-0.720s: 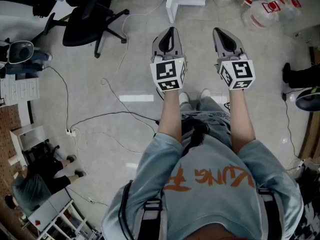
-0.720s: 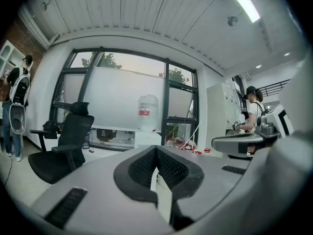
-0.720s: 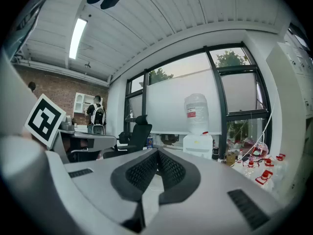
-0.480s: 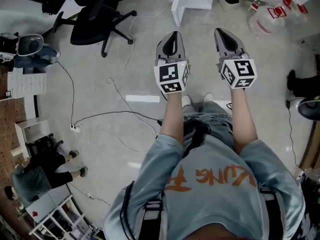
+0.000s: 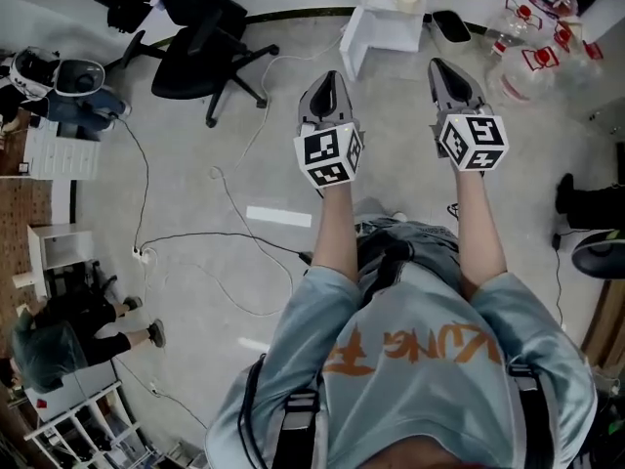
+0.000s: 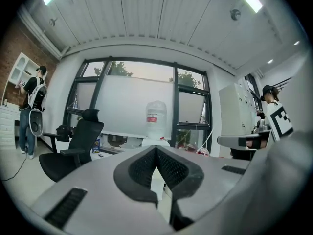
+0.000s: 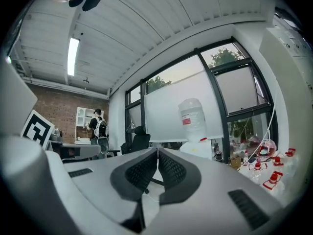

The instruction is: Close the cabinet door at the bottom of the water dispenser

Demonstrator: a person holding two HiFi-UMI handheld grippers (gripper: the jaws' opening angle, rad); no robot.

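I'm holding the left tool (image 5: 329, 76) and right tool (image 5: 439, 66) level, both pressed together, empty, head view showing the water dispenser (image 5: 383, 22) ahead on the floor (image 5: 195, 164), only gripper views showing its bottle (image 6: 156, 117) side-on.

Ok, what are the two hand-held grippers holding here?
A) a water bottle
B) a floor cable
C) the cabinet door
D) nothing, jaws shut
D: the left hand-held gripper and the right hand-held gripper each show jaws closed together with nothing between them, and the water dispenser stands ahead, untouched.
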